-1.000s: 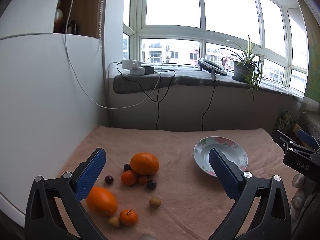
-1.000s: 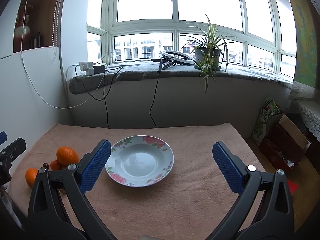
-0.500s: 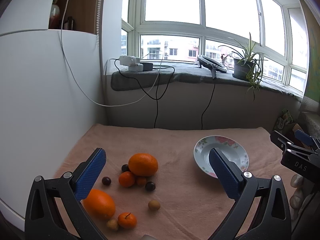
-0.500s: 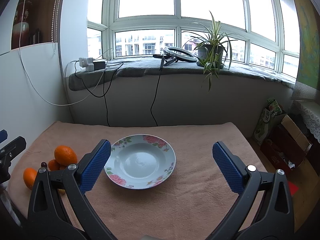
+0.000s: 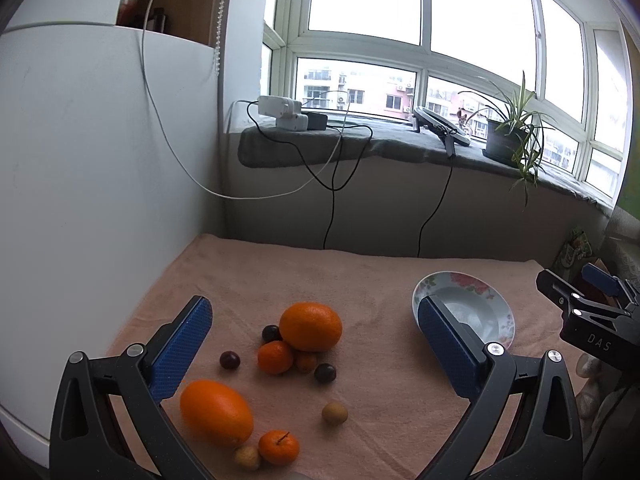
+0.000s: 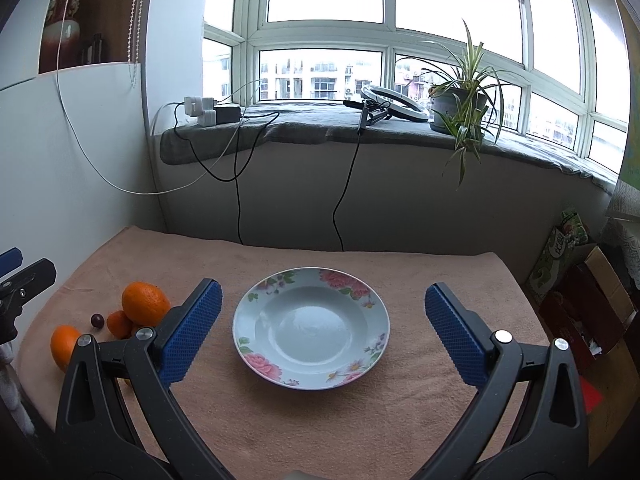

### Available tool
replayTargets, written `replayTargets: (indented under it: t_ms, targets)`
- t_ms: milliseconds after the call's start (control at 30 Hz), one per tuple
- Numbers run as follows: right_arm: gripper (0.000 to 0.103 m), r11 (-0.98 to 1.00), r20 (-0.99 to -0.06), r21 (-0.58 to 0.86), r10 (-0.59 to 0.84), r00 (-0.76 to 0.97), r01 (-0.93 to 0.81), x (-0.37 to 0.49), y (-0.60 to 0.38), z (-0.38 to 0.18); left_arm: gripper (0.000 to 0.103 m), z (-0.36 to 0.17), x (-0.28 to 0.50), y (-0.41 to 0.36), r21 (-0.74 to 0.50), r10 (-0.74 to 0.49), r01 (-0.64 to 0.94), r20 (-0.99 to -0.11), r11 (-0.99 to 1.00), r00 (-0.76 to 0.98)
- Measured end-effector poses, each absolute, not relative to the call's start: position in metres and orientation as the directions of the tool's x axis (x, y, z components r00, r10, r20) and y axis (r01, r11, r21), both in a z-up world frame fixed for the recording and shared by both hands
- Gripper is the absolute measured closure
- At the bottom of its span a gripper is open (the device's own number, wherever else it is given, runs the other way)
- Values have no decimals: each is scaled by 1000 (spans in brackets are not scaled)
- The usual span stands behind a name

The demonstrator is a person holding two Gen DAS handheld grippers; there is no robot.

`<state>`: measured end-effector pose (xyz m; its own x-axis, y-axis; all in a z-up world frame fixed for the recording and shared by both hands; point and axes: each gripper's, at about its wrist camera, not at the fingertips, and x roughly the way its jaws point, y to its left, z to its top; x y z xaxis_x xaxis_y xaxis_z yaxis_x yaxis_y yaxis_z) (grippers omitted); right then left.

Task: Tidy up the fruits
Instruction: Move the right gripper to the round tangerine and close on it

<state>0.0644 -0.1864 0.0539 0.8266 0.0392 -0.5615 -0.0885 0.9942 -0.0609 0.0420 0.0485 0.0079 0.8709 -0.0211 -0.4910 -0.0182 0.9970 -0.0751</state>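
Observation:
A cluster of fruit lies on the pink cloth: a large orange (image 5: 310, 326), a second orange (image 5: 216, 411) nearer me, small tangerines (image 5: 275, 357) (image 5: 279, 446), dark plums (image 5: 229, 359) and pale longans (image 5: 335, 413). My left gripper (image 5: 316, 344) hovers open above this cluster, holding nothing. A flowered plate (image 6: 311, 326) with nothing in it sits to the right (image 5: 468, 308). Over the plate my right gripper (image 6: 322, 328) is open with nothing between its blue pads. The oranges (image 6: 145, 303) show at the left of the right wrist view.
A white panel (image 5: 100, 200) walls the table's left side. Behind it runs a sill with chargers (image 5: 286, 114), hanging cables (image 5: 332, 184), a ring light (image 6: 394, 102) and a potted plant (image 6: 460, 108). Boxes (image 6: 580, 288) stand on the floor to the right.
The left gripper has swung and shifted, so the fruit sits more central between its fingers. The right gripper has barely moved over the plate. Both stay open.

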Motion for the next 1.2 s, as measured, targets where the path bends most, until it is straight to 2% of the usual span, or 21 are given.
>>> replayTargets:
  t_ms: [267, 400, 600, 833, 967, 1033, 1200]
  targets:
    - [0, 957, -634, 21, 235, 736, -288, 95, -152, 36, 1, -13, 55, 75, -130, -37, -42, -548, 991, 835]
    - [0, 932, -672, 70, 308, 673, -356, 115, -134, 24, 7, -26, 63, 83, -163, -64, -39, -583, 986, 810]
    - [0, 881, -736, 157, 405, 542, -446, 145, -109, 6, 10, -45, 77, 91, -226, -118, -34, -624, 973, 772]
    - [0, 828, -793, 323, 501, 346, -458, 184, -87, -30, 17, -64, 96, 90, -294, -199, -8, -667, 956, 718]
    - [6, 790, -797, 404, 551, 246, -461, 199, -72, -46, 18, -70, 107, 91, -324, -226, -8, -677, 946, 701]
    - [6, 771, -797, 448, 574, 189, -453, 207, -63, -54, 23, -73, 112, 90, -332, -238, -4, -685, 943, 689]
    - [8, 750, -802, 491, 587, 106, -443, 218, -42, -72, 26, -79, 122, 87, -334, -258, 13, -702, 942, 664]
